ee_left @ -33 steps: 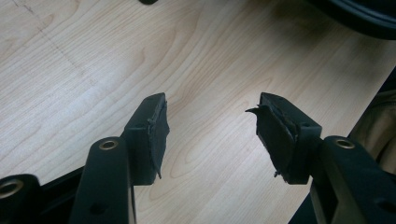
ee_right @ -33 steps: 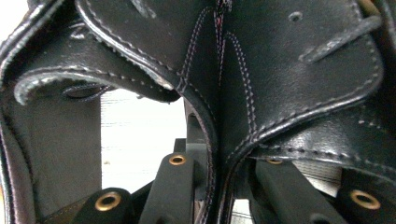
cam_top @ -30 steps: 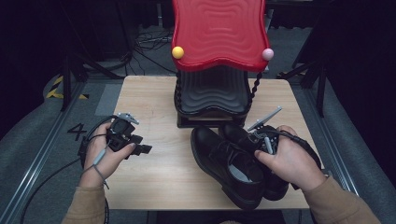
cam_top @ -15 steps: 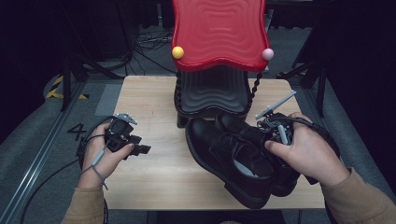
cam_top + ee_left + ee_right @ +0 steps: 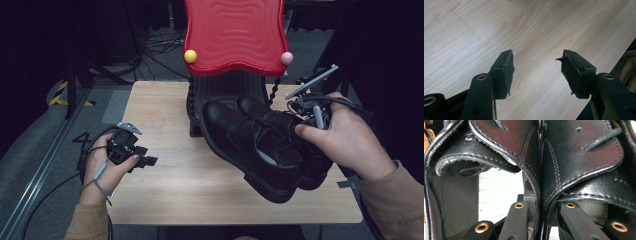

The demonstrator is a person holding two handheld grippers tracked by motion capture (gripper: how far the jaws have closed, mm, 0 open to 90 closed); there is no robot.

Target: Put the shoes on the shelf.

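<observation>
A pair of black leather shoes (image 5: 250, 145) hangs tilted above the wooden table (image 5: 160, 115), toes pointing to the far left. My right gripper (image 5: 306, 117) grips them at their openings, and a hand covers most of it. In the right gripper view the right gripper (image 5: 541, 202) is shut on the two shoes' inner walls (image 5: 574, 157), pressed together between its jaws. My left gripper (image 5: 145, 161) sits low over the table's left side, held in the other hand. In the left gripper view the left gripper (image 5: 536, 70) stands open with bare wood between its pads.
A red wavy-topped stand (image 5: 232, 35) with a yellow ball (image 5: 190, 56) and a pink ball (image 5: 286, 58) rises at the table's far edge, above a black ribbed rack (image 5: 220, 90). Cables lie on the floor behind. The table's front edge lies just beyond the forearms.
My right gripper has risen with both shoes, lifting them off the table and toward the rack. The left gripper has stayed in place.
</observation>
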